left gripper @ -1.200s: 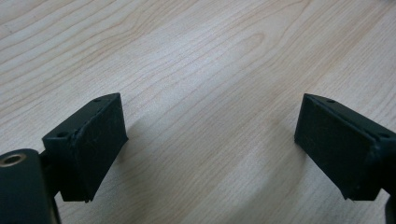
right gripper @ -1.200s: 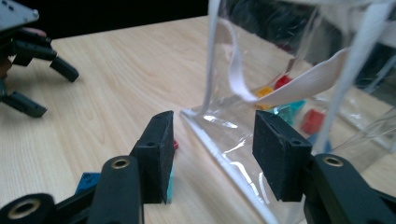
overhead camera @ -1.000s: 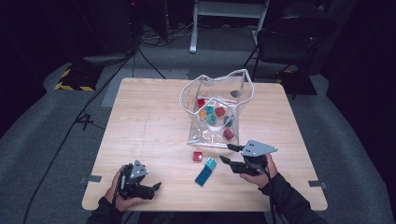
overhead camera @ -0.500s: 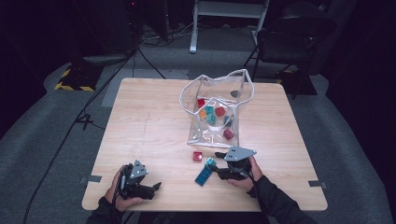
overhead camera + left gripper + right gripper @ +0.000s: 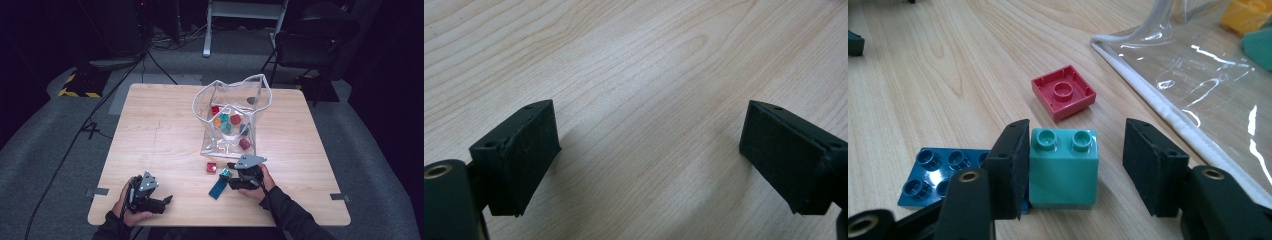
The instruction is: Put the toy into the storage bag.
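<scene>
Red brick (image 5: pixel 211 166) mid-frame on table (image 5: pixel 150 130); clear bag (image 5: pixel 231 115) w/ bricks above it; black chair (image 5: pixel 305 40) upper right.

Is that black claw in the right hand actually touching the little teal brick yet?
Touching on one side only. The right gripper view shows the right gripper straddling the teal brick: one pad rests against it, the other stands clear of it.

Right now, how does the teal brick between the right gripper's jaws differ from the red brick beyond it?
The teal brick is tall with two studs up; the red brick is low, square, and lies hollow side up. The teal brick sits between the right gripper jaws, one pad touching it; the red brick lies free. Both rest on the table.
</scene>
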